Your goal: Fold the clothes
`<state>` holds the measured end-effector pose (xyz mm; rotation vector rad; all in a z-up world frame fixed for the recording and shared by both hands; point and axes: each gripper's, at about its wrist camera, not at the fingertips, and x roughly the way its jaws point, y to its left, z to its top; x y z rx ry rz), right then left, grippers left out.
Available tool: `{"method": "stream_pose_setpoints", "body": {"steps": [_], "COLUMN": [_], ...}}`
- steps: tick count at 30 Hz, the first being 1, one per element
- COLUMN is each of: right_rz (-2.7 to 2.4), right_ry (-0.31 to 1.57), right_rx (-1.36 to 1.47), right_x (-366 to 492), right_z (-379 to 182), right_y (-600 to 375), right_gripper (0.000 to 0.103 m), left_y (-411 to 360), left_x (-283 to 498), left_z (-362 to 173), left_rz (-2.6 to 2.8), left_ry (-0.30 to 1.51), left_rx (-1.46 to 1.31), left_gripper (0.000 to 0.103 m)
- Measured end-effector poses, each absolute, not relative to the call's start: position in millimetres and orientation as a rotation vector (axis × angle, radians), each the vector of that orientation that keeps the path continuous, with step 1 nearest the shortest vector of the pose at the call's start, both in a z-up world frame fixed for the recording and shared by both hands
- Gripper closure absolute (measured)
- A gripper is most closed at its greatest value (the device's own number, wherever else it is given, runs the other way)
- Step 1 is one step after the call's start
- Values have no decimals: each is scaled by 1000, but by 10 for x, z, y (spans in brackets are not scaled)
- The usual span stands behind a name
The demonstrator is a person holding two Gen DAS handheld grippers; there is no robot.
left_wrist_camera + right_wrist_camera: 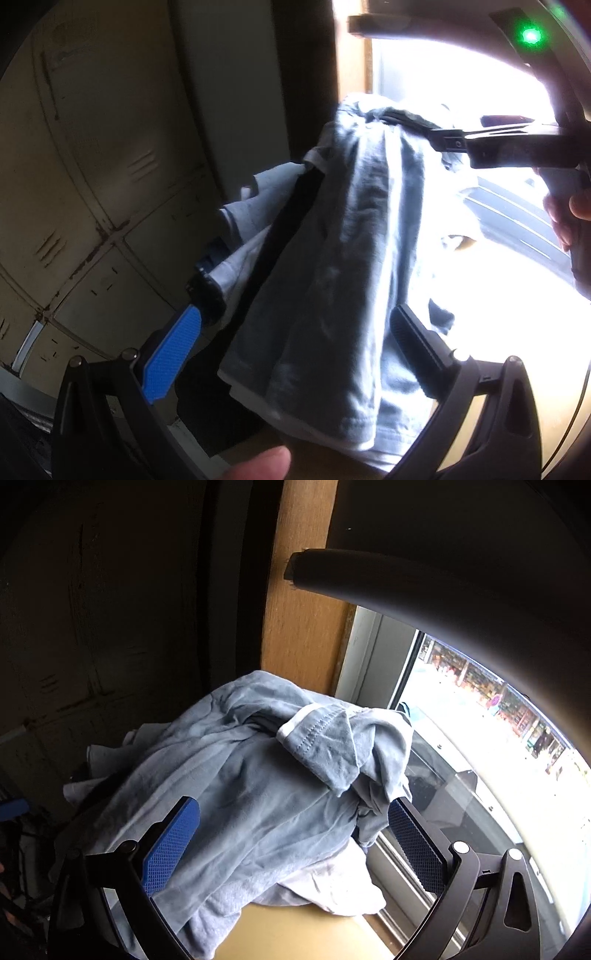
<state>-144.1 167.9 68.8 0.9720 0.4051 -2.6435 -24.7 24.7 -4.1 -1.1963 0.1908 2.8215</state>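
Far left, only the left wrist view makes out the dented metal lockers (92,166); in the right wrist view that side is nearly black. Next comes the left tool (299,314), released, its two fingers spread wide with the cloth rising between them, and a thumb (258,461) at the bottom edge.

In the middle is the grey-blue garment (258,794), crumpled in a heap on the tan tabletop (295,934). A white-trimmed hem is turned up on top, and a paler cloth (332,882) sticks out beneath. The right wrist view shows this heap from above; the left view sees it from low down as a tall bunched ridge.

The right tool (293,805) is also released, with its blue pads wide apart on either side of the heap. In the left view it is seen side-on, held by a hand (569,210), with its tips at the top of the cloth; I cannot tell contact from there.

Far right is the bright window (480,720).
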Motion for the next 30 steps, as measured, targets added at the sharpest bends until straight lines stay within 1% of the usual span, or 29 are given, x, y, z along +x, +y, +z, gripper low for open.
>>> {"method": "stream_pose_setpoints", "body": {"steps": [1, 2, 3, 4, 7, 10, 11, 12, 13, 17, 19, 20, 21, 22, 23, 24, 26, 27, 30], "right_rz": [-2651, -2656, -2661, -2656, -2633, -2642, -2629, -2616, -2613, -2615, -2612, -2610, -2611, -2613, -2615, -2615, -2620, -2618, -2608], "right_ry": [412, 418, 426, 430, 449, 422, 411, 401, 403, 391, 395, 399, 412, 431, 450, 461, 497, 513, 556], "right_rx": [976, 993, 1015, 1043, 1117, 1090, 1094, 1099, 1091, 1030, 1021, 1018, 1010, 1010, 1012, 1016, 1036, 1044, 1068], "right_x": [-1471, -1517, -1570, -1633, -1817, -1900, -1925, -1950, -1943, -1786, -1663, -1600, -1522, -1450, -1382, -1316, -1209, -1148, -956], "right_z": [686, 679, 670, 651, 560, 574, 578, 583, 589, 664, 710, 732, 765, 795, 822, 849, 877, 884, 888], "right_y": [1676, 1678, 1681, 1686, 1689, 1706, 1707, 1708, 1698, 1718, 1786, 1823, 1865, 1916, 1969, 2024, 2130, 2170, 2273], "right_gripper": [12, 48, 64, 73, 73, 73, 75, 80, 96, 98, 98, 98, 98, 98, 98, 98, 98, 98, 98], "left_y": [231, 215, 209, 202, 214, 243, 261, 280, 322, 549, 705, 773, 847, 859, 868, 857, 815, 786, 619], "left_x": [-267, -287, -317, -335, -354, -329, -319, -309, -287, -90, -24, -5, -45, -79, -112, -122, -137, -142, -73], "left_z": [-54, -67, -85, -95, -95, -96, -102, -108, -126, -207, -293, -334, -383, -455, -528, -568, -609, -609, -492], "left_rz": [2820, 2818, 2825, 2833, 2827, 2842, 2834, 2826, 2799, 2779, 2834, 2841, 2829, 2805, 2780, 2787, 2801, 2807, 2796], "left_ry": [183, 176, 181, 180, 186, 202, 188, 173, 171, 244, 372, 435, 491, 488, 482, 473, 446, 429, 241], "left_rx": [-1205, -1214, -1220, -1223, -1198, -1191, -1190, -1189, -1186, -1100, -1051, -1048, -1072, -1125, -1178, -1193, -1205, -1201, -1188], "left_gripper": [0, 0, 0, 0, 0, 0, 0, 0, 0, 0, 2, 7, 24, 48, 61, 79, 82, 89, 94]}}
